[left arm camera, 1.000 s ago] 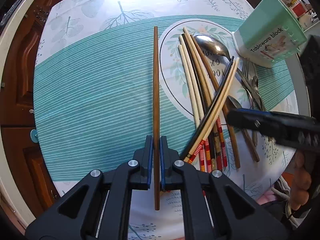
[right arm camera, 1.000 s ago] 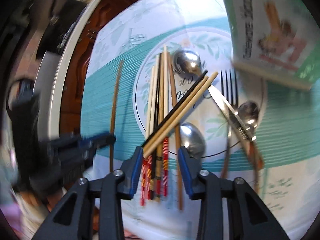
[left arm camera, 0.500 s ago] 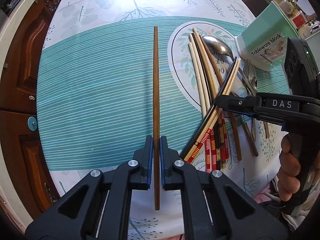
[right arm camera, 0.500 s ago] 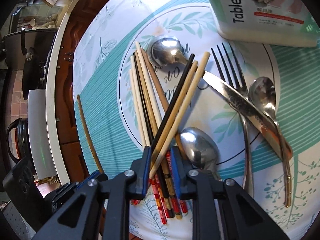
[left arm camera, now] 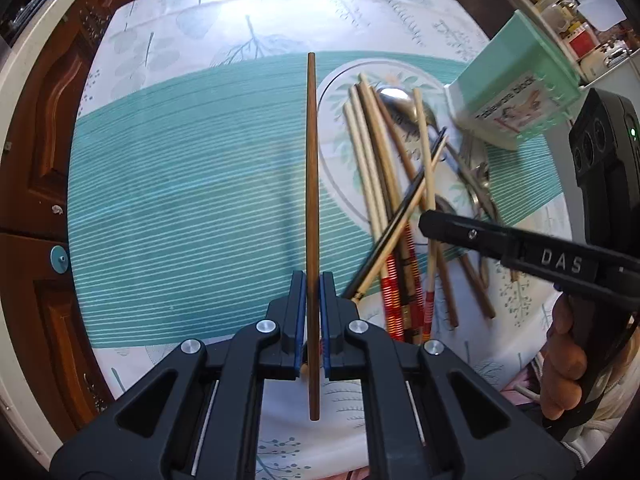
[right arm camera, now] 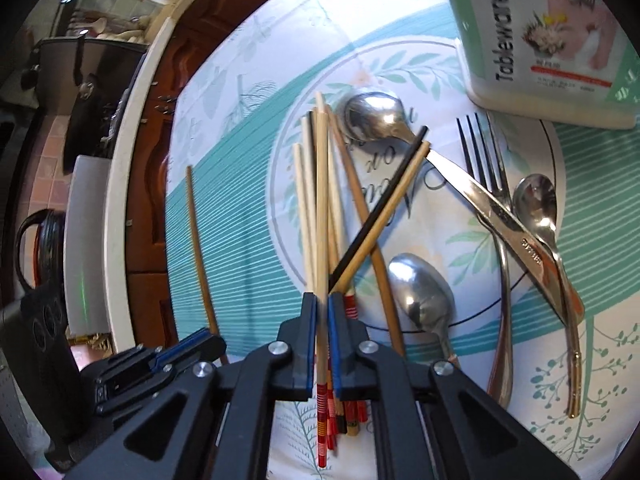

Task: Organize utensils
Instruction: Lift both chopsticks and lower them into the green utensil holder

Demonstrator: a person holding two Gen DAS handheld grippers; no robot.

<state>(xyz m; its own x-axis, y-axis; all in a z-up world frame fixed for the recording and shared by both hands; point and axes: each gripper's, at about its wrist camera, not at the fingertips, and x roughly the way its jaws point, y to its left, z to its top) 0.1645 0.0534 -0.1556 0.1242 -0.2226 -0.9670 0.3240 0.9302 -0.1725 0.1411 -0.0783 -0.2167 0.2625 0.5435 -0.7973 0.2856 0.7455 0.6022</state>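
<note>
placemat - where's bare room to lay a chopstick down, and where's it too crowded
The teal striped band of the placemat is bare, bordered by the cabinet doors and the printed circle. The circle is crowded: the chopstick pile, spoons, a fork and the tableware box fill it.

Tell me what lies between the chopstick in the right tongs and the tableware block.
The right tongs are shut on a pale chopstick. Toward the tableware block lie the crossed black and tan chopsticks and a spoon.
</note>
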